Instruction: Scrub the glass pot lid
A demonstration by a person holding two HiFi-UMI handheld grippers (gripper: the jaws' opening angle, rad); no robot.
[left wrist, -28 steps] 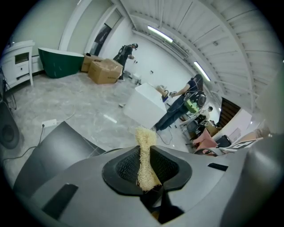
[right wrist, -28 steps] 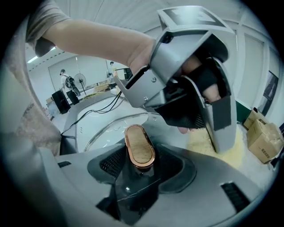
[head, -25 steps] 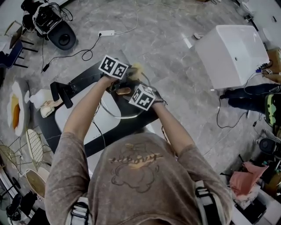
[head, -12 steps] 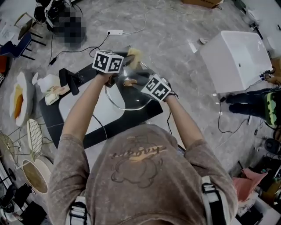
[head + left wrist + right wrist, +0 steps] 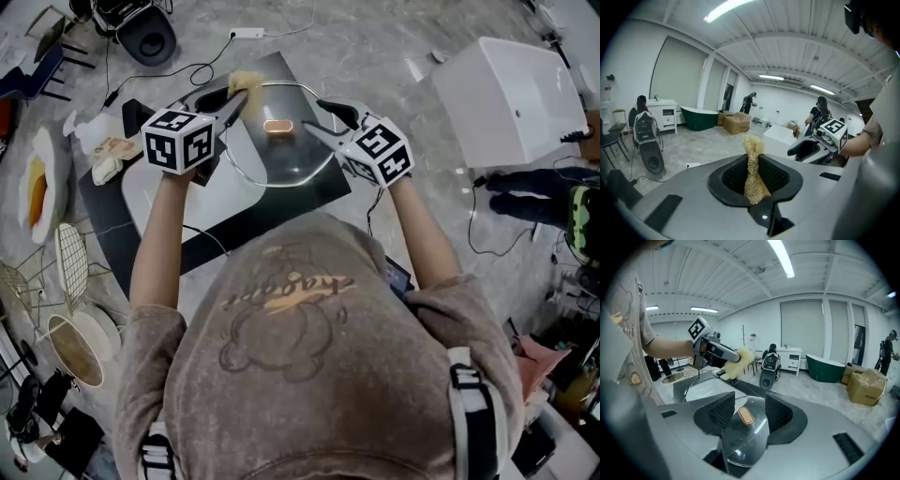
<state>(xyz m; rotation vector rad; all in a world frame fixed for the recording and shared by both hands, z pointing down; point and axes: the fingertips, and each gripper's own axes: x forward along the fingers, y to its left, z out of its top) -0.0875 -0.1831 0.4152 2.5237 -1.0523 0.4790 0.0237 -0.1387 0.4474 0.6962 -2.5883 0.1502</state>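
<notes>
Right gripper view: fingers (image 5: pixel 721 412) just tightened on glass lid (image 5: pixel 746 439); left's (image 5: pixel 734 176) pinching fibrous scrubber (image 5: pixel 753 180).

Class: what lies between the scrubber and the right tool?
The glass pot lid, between the right tool's jaws, which have just been closing; head view shows it.

The head view looks from above the person's head steeply down, past shoulders and arms, onto the black counter (image 5: pixel 281 211) and the grey floor (image 5: pixel 375 37), none of it close. The left gripper view sits just behind the jaws of the left gripper (image 5: pixel 236 96) and faces nearly level across the room to its far wall. The right gripper view rides as close on the right gripper (image 5: pixel 317 117), likewise near level. Each gripper view catches the other gripper, and both share the green bathtub (image 5: pixel 698 117). The head view and right gripper view share the glass lid (image 5: pixel 745 432).
</notes>
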